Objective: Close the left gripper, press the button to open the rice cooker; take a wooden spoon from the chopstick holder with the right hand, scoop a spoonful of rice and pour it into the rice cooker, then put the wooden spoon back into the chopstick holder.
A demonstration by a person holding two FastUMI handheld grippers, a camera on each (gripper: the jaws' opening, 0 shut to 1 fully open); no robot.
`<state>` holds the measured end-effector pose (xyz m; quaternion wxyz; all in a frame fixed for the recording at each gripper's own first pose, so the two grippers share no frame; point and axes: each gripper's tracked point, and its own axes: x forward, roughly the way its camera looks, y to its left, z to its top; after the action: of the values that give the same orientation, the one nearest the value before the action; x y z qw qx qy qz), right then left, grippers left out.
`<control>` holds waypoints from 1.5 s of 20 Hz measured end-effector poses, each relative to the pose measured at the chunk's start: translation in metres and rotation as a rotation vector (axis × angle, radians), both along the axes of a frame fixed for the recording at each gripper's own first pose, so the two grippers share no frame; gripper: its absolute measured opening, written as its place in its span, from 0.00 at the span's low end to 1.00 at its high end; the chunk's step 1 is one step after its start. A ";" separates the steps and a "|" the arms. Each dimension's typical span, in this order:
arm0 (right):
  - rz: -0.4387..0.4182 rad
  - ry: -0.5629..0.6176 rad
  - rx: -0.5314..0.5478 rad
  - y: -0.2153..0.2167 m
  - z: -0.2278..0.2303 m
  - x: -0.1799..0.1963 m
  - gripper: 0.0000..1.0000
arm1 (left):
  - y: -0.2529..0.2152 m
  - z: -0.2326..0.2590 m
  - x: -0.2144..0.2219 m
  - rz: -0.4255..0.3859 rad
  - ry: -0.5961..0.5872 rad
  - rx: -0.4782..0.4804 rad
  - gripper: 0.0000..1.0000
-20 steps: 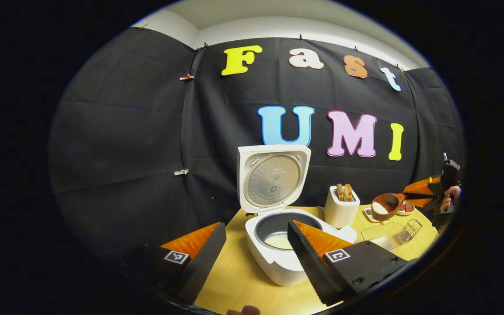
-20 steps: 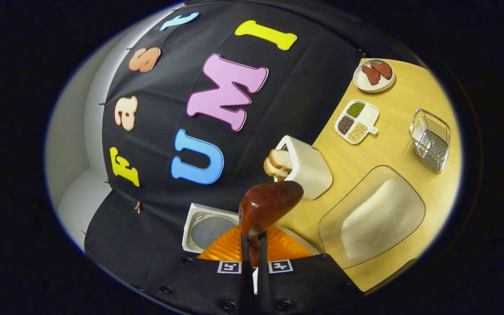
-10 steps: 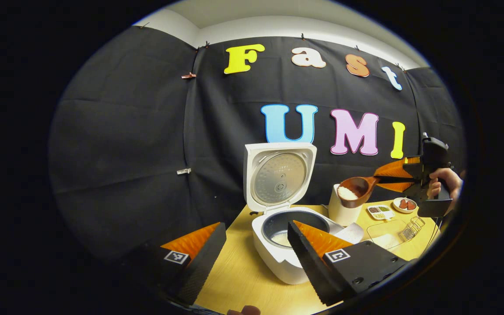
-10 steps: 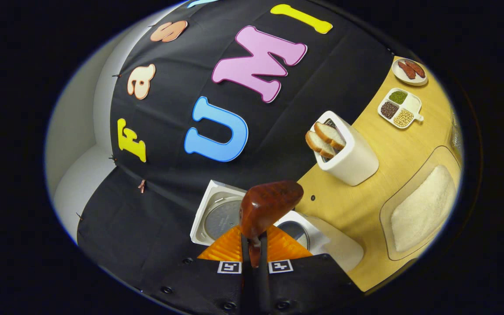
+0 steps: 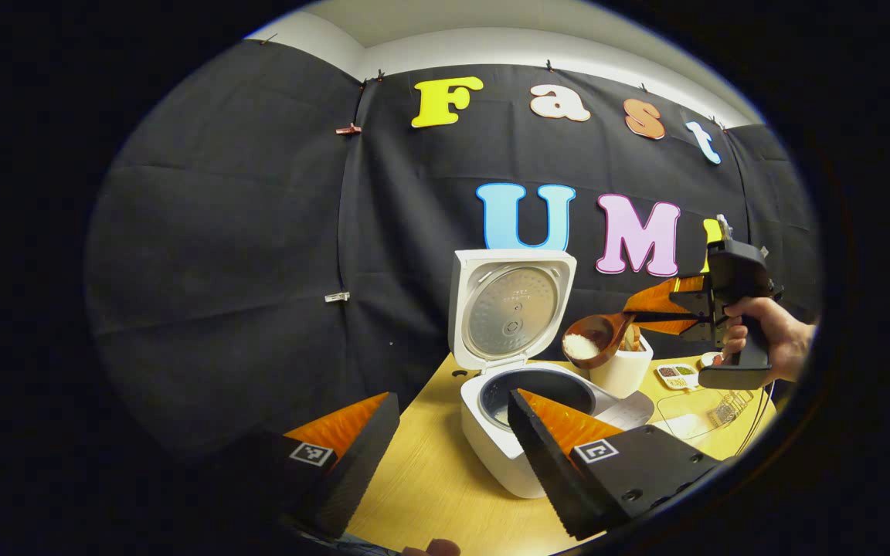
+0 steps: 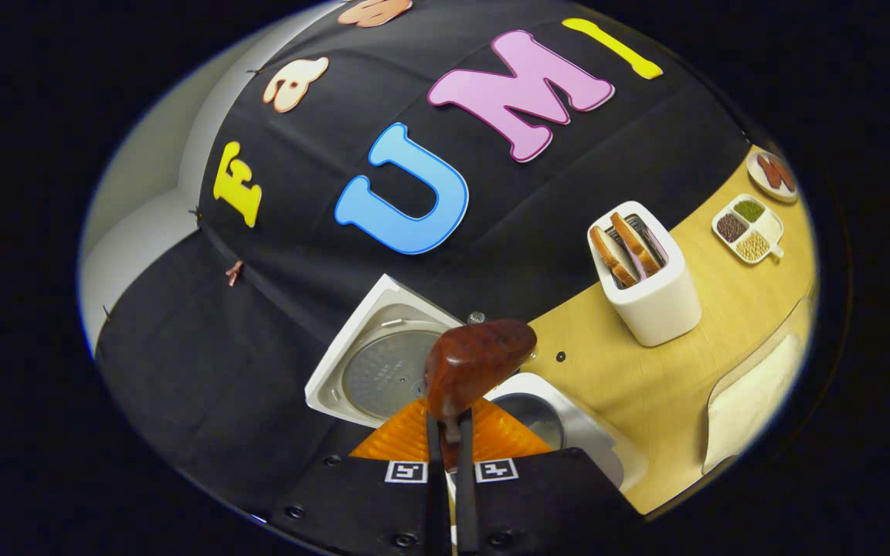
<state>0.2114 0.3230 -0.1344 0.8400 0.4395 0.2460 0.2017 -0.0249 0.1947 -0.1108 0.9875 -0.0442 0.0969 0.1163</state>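
Over the last second we carried the wooden spoon (image 5: 596, 340), pinched in the right gripper (image 5: 665, 307), nearly above the open rice cooker (image 5: 526, 421); pouring seemed next. Our left gripper (image 5: 449, 440) hung spread.

Hidden / cut-off bits

Dark wooden spoon (image 6: 476, 363) bowl seen from behind in right gripper view, rice inside hidden; handle buried btwn right tool (image 6: 449, 455) fingers. White rice cooker (image 5: 518, 432) pot partly behind left tool (image 5: 445, 440) finger. Clear rice tray (image 6: 754, 401) cut by edge.
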 end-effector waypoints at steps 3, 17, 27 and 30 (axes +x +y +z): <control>0.019 -0.043 -0.115 0.013 -0.007 0.003 0.08 | 0.005 0.004 -0.005 -0.006 -0.010 0.001 0.97; 0.138 -0.315 -0.514 0.050 -0.002 0.003 0.07 | -0.010 0.012 -0.021 -0.088 -0.055 -0.029 0.97; 0.191 -0.532 -0.651 0.061 0.040 -0.008 0.07 | -0.005 0.005 -0.035 -0.067 -0.044 -0.063 0.99; 0.237 -0.635 -0.739 0.068 0.049 -0.019 0.08 | -0.005 0.005 -0.036 -0.064 -0.042 -0.069 0.99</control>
<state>0.1928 0.3913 -0.0856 0.9442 -0.0014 0.0814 0.3191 -0.0606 0.1894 -0.1054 0.9904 -0.0776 0.0815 0.0805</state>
